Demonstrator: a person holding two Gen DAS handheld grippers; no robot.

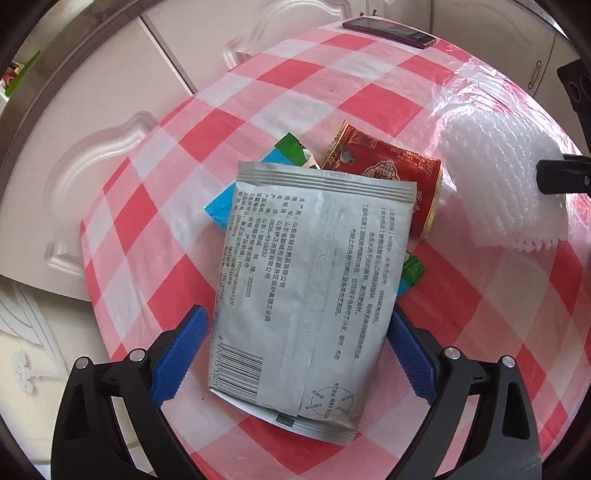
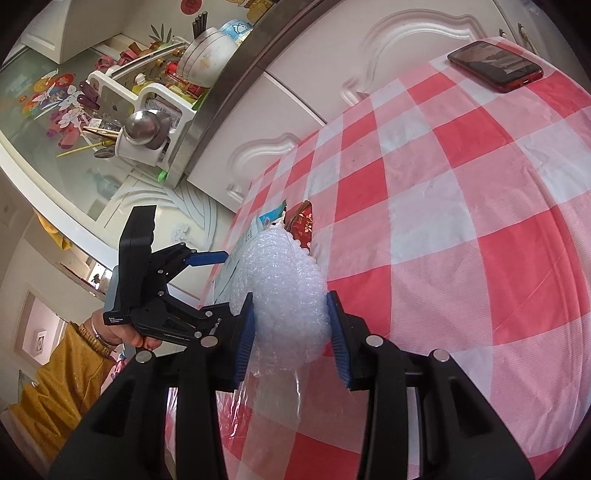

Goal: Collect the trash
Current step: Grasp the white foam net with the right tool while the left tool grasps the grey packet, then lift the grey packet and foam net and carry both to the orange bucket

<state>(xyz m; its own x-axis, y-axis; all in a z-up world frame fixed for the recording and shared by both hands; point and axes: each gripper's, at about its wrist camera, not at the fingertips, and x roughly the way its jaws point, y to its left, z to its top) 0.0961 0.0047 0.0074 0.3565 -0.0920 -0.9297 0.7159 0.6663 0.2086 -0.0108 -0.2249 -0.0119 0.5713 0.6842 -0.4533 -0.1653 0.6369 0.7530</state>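
Hidden: the grey pouch covers most of the blue-green wrappers and the lower edge of the red sachet; its near corner is cut off behind the left gripper.
Hard to read: from the right wrist view the pile shows only as slivers behind the white foam net.
Left fingers: spread wide, straddling the pouch's lower end, blue pads just beside its edges, not pressing.
Right gripper: narrow, fingers clamped on the foam net and its clear plastic film.
Trash pile: on the checked bench, red sachet at 1 o'clock from the pouch, foam net at 2 o'clock.
Phone: far edge, 12 o'clock, well apart.
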